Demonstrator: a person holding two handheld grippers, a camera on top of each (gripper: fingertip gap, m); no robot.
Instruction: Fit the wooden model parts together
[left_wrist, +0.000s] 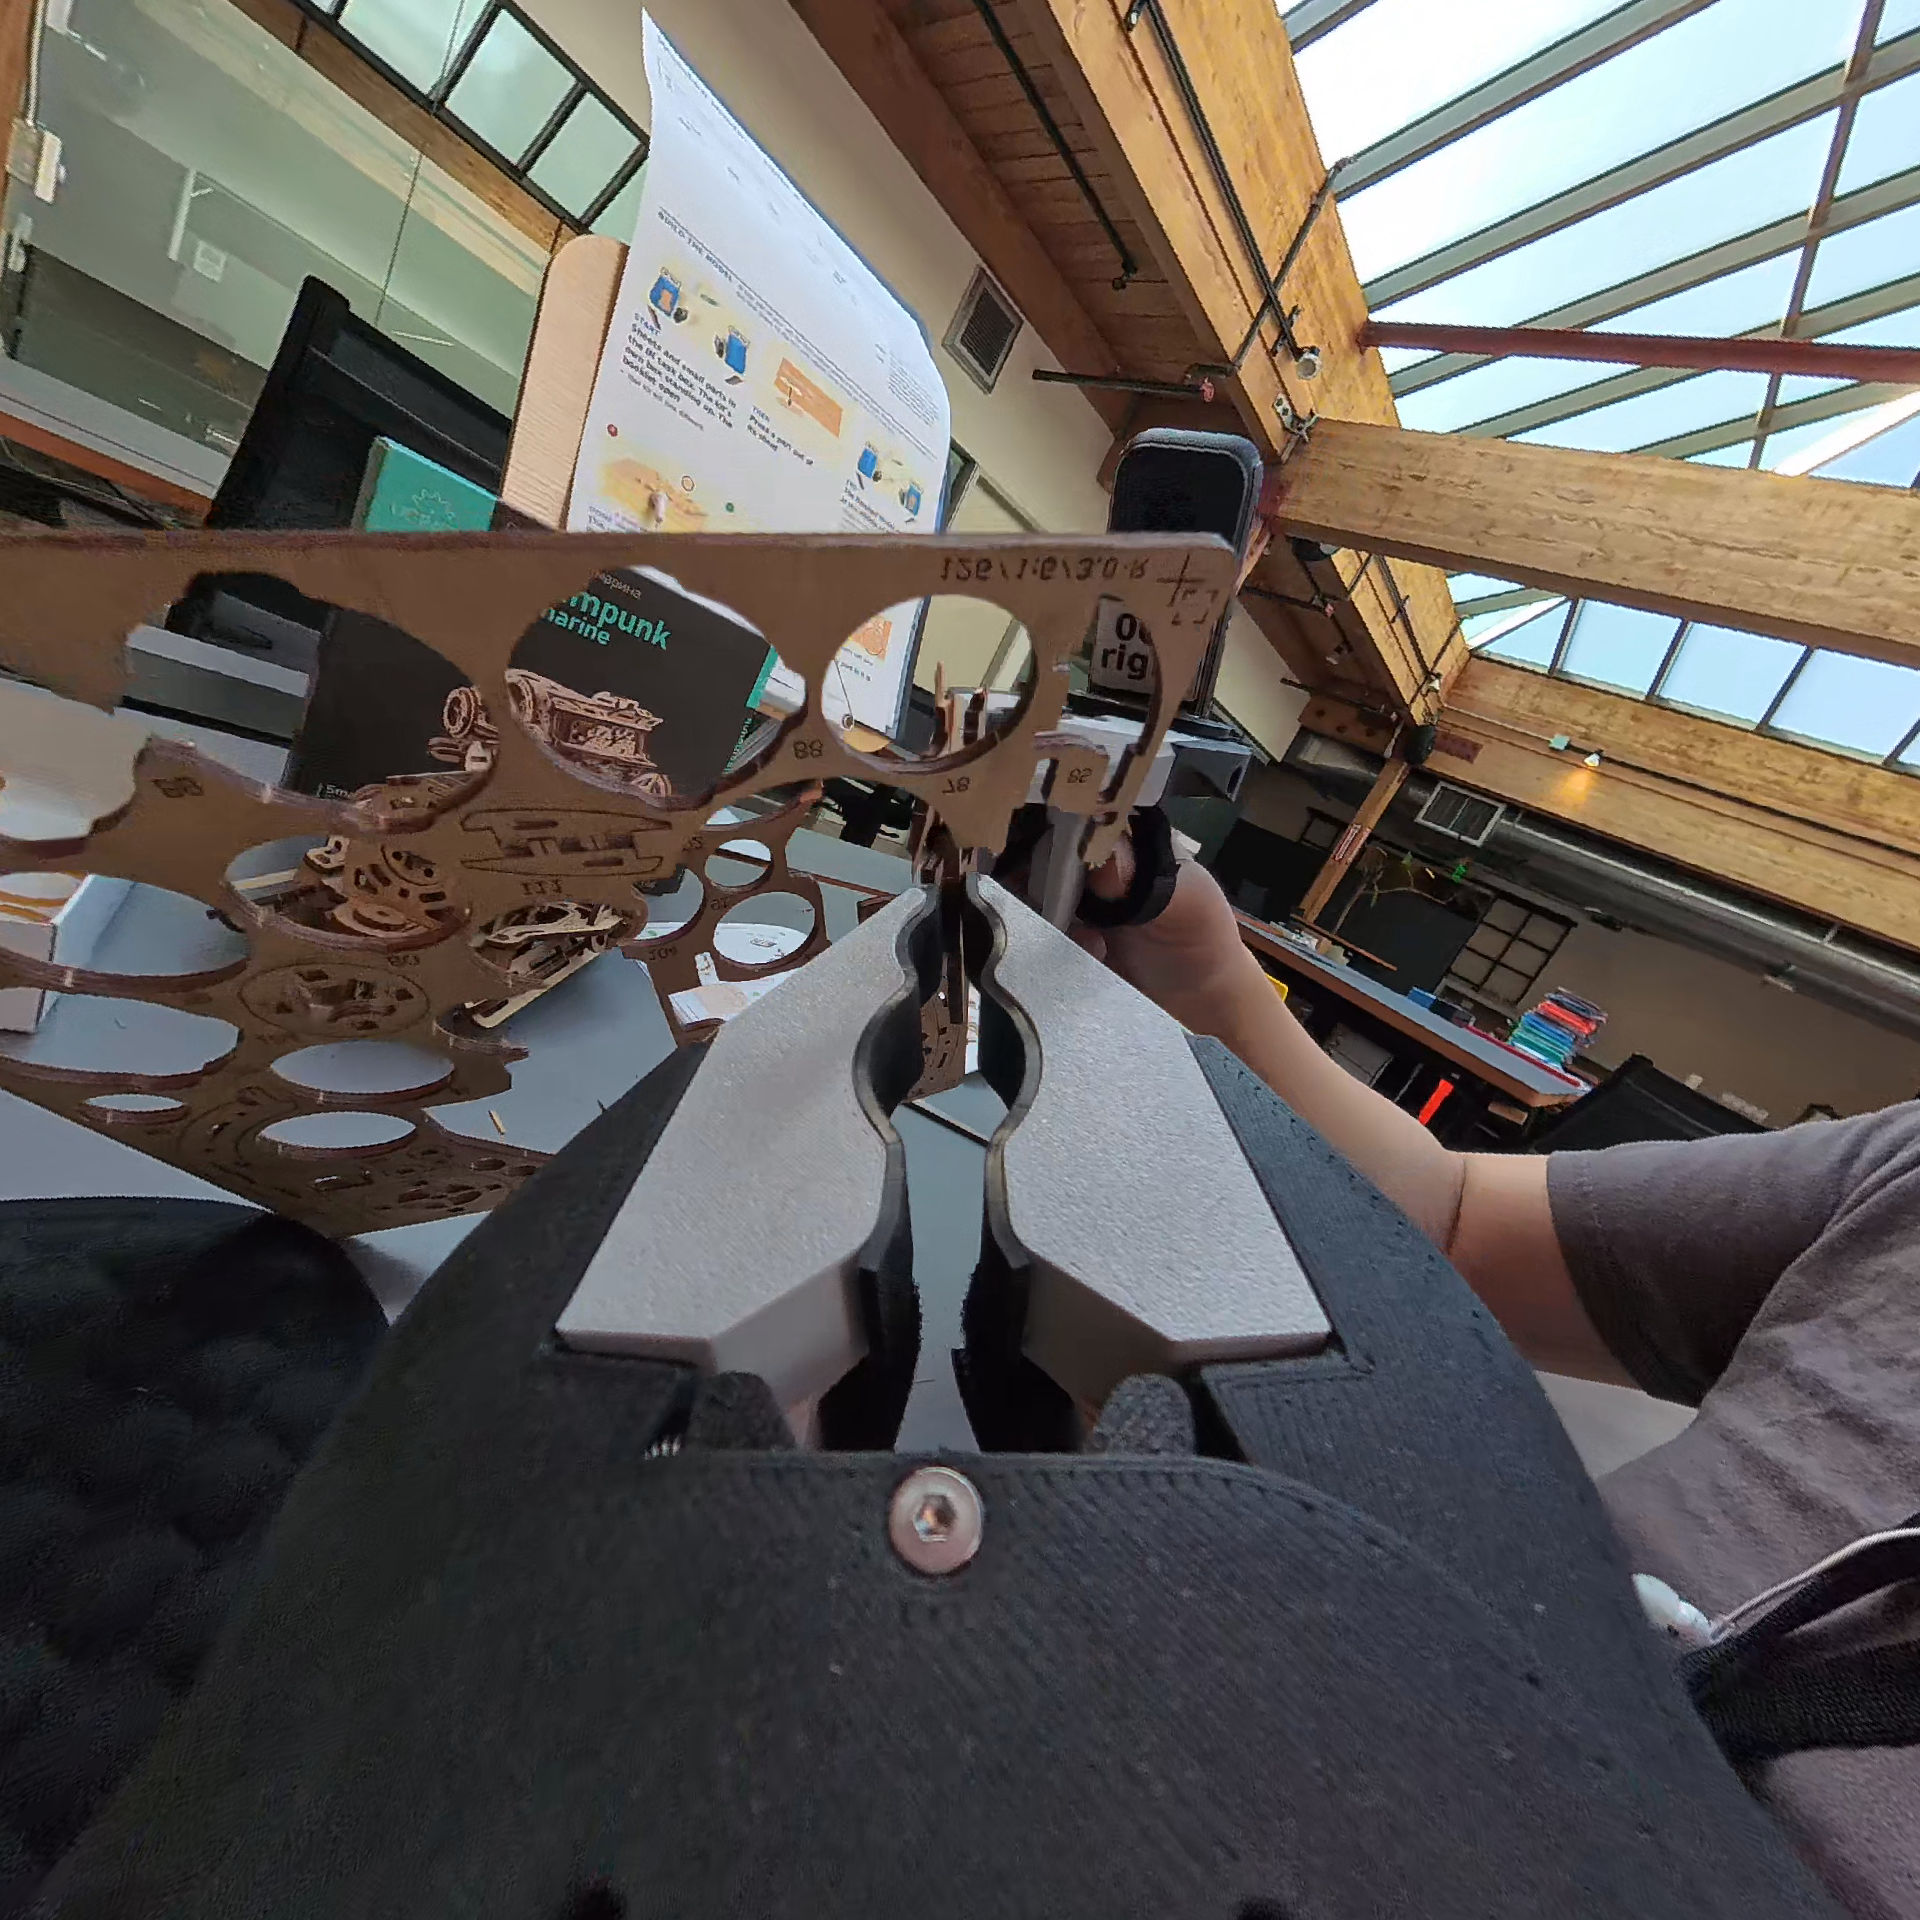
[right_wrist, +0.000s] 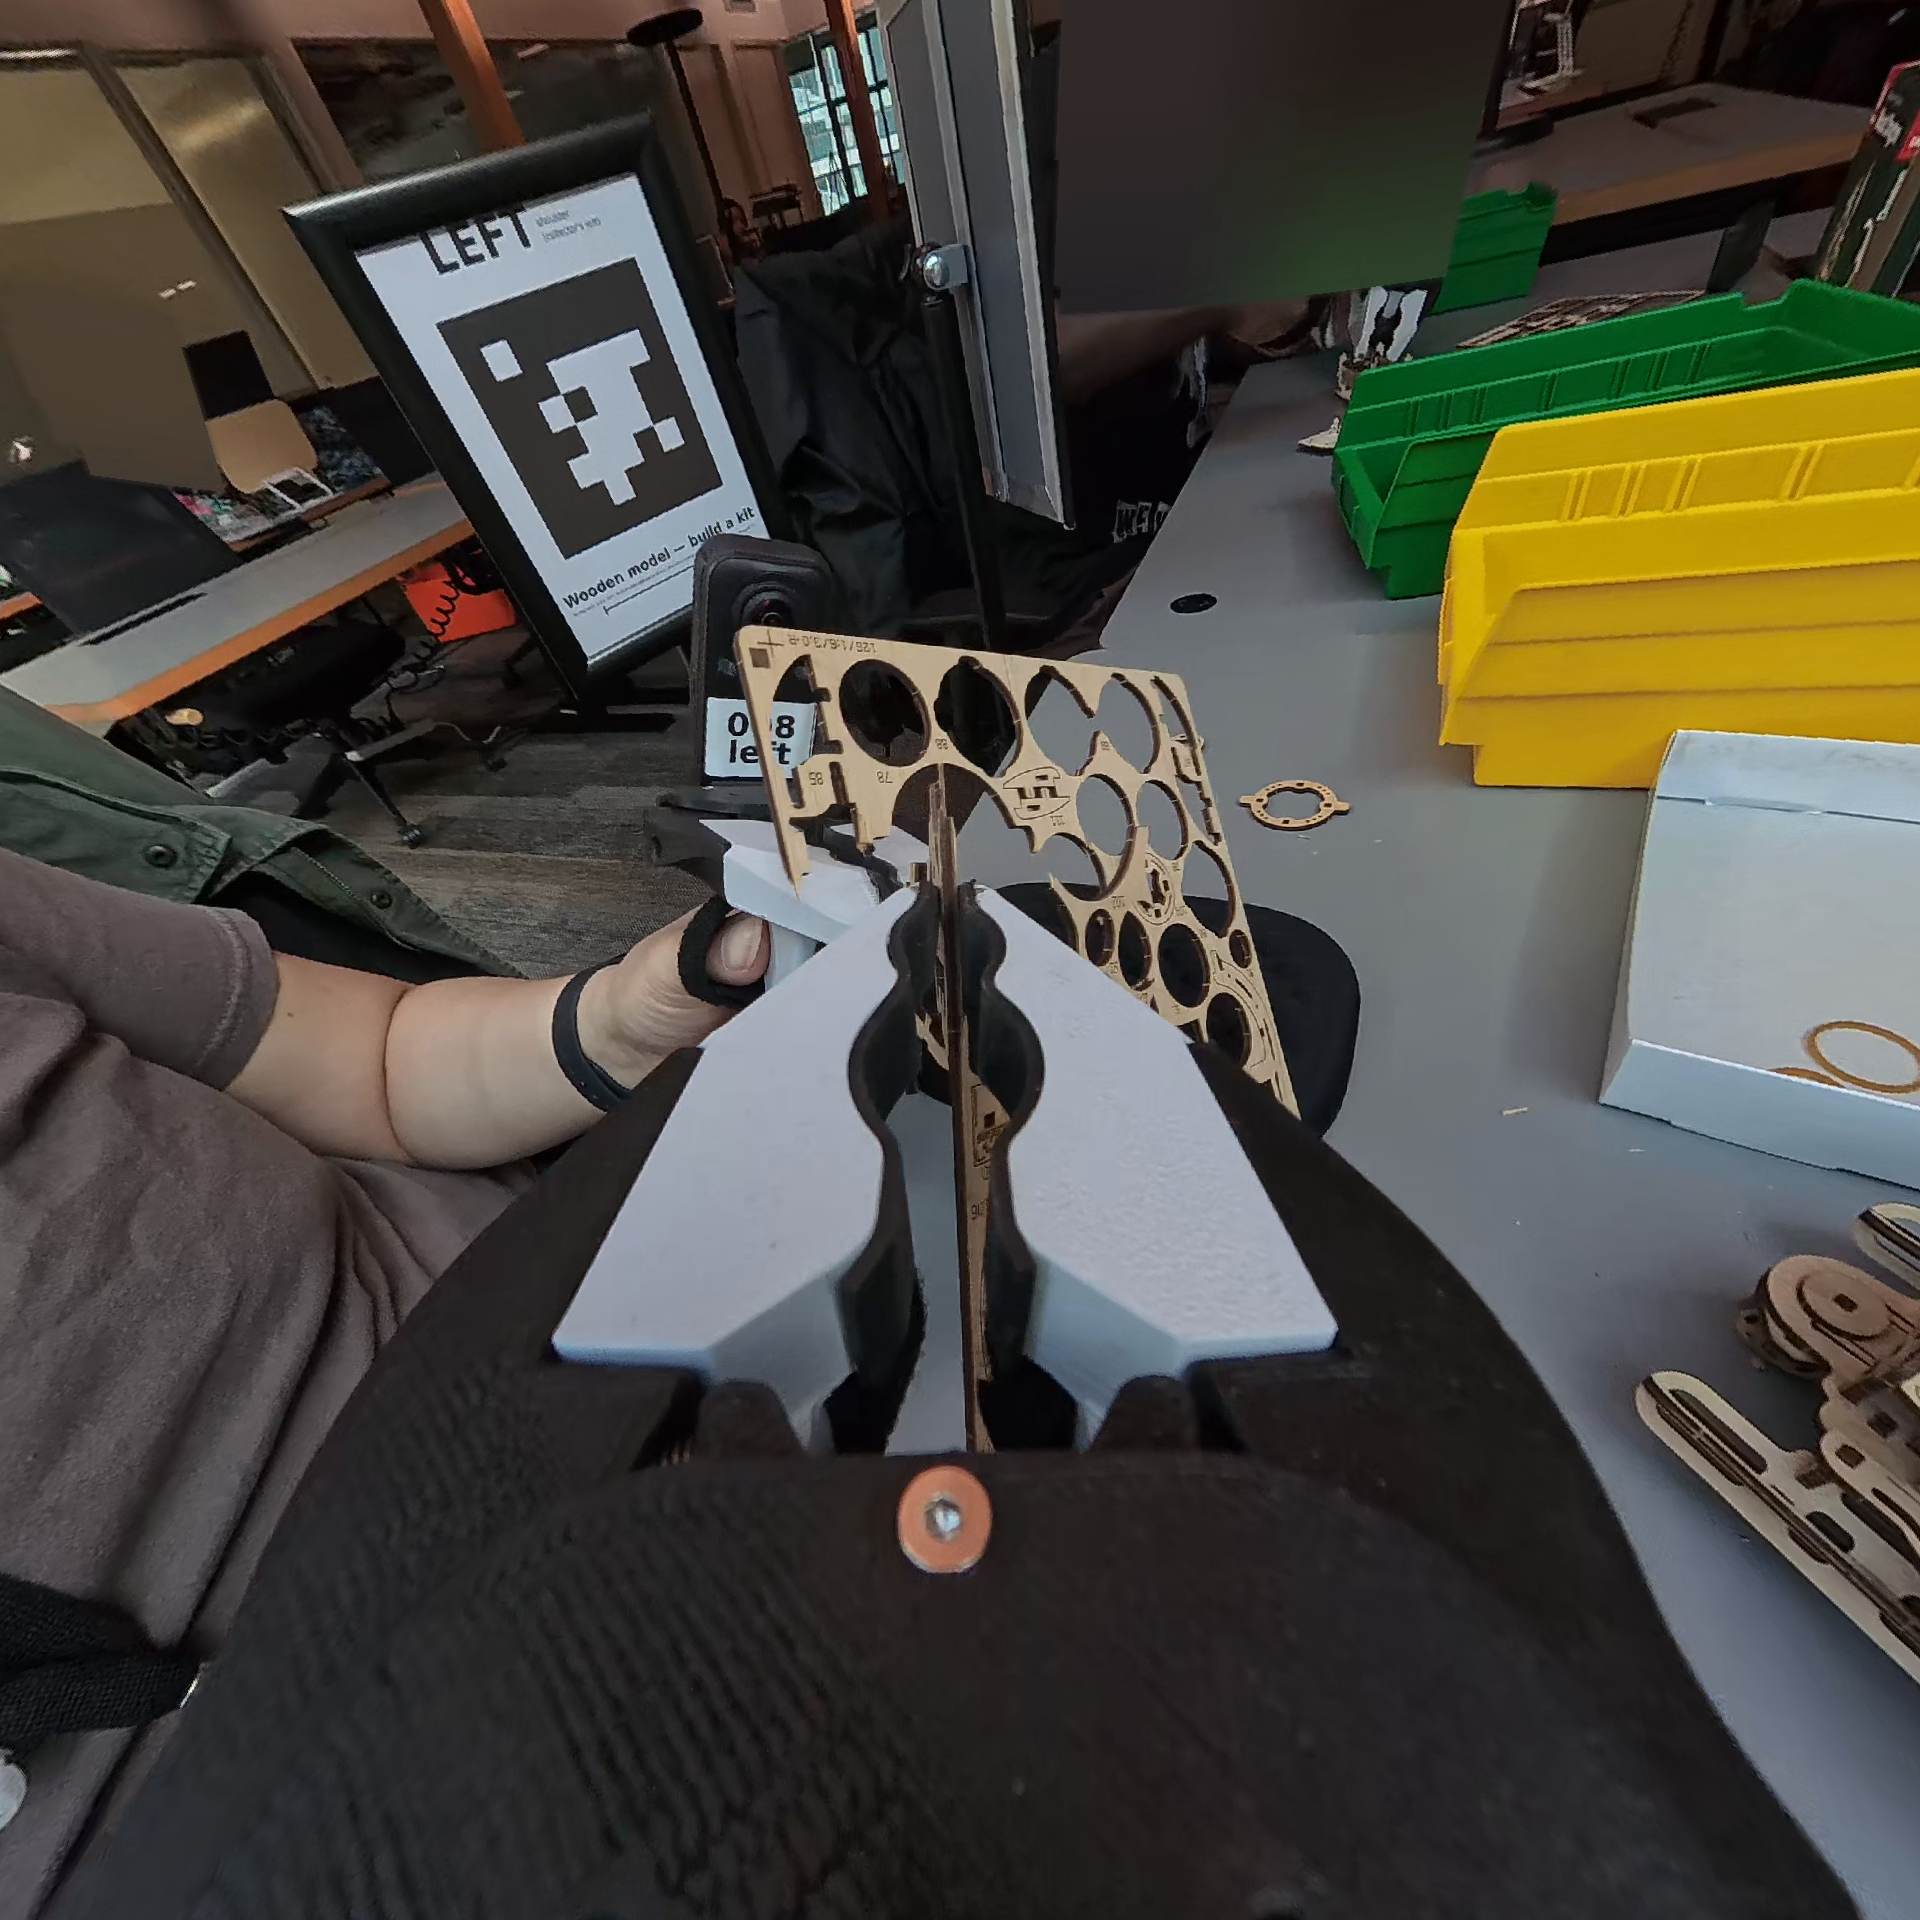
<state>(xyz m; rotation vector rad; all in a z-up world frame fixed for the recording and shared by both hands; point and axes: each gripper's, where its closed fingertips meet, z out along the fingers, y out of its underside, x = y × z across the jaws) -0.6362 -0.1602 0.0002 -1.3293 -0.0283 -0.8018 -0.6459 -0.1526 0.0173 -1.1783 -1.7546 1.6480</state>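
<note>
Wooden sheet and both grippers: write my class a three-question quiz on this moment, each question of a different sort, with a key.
1. True or false: the right gripper is shut on a thin wooden part seen edge-on.
2. What does the left gripper clamp? A. the punched wooden sheet; B. a cup; C. a spoon.
3. Fill in: the loose wooden ring lies flat on the grey ____.
Key: 1 true; 2 A; 3 table.
</note>
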